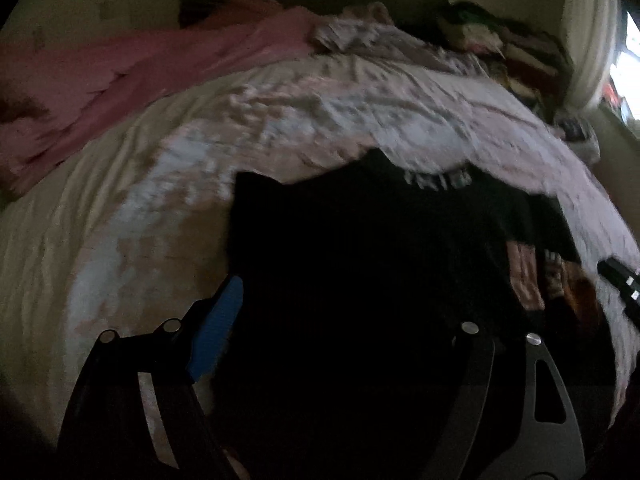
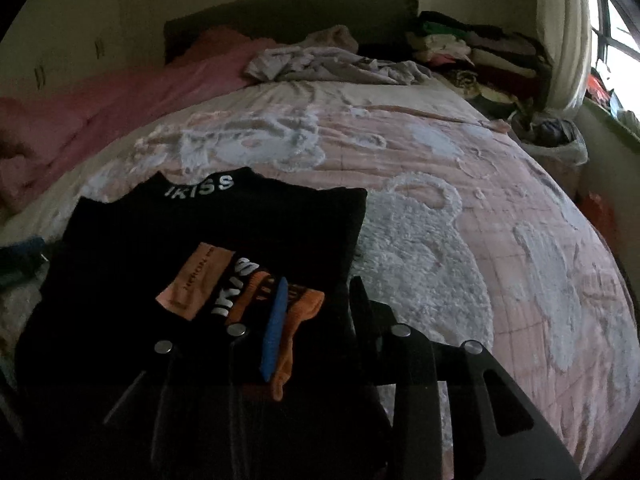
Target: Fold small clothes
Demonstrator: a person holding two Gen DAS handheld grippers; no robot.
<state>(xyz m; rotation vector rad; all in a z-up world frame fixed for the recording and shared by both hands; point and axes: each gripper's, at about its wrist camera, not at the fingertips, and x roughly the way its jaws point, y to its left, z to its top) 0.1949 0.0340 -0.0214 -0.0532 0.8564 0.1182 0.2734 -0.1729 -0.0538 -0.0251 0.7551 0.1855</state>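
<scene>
1. Left wrist view, blurry: left tongs [image 1: 340, 312] spread wide, blue pad on one finger, other finger lost in the dark. The black garment [image 1: 360, 248] lies under and between them on the bed [image 1: 160, 208]; can't see the pads pinching it. Right tongs' tip [image 1: 620, 284] pokes in at the right edge.

2. Right wrist view, clearer: right tongs [image 2: 316, 300] partly open. Blue pad sits over the orange print, other finger at the garment's [image 2: 224, 224] right edge; cloth lies between them but doesn't look clamped.

3. Progress, my read: garment already folded into a compact, near-rectangular block w/ fairly straight sides, "IKISS" collar band [image 2: 200, 188] on top at the far end. Prob. one more fold or just tidying left. Heaped clothes [image 2: 332, 60] near the headboard unfolded, so plenty to go.

4. Orientation: long axis runs from near edge toward headboard; collar end points away, leaning a bit left.
</scene>
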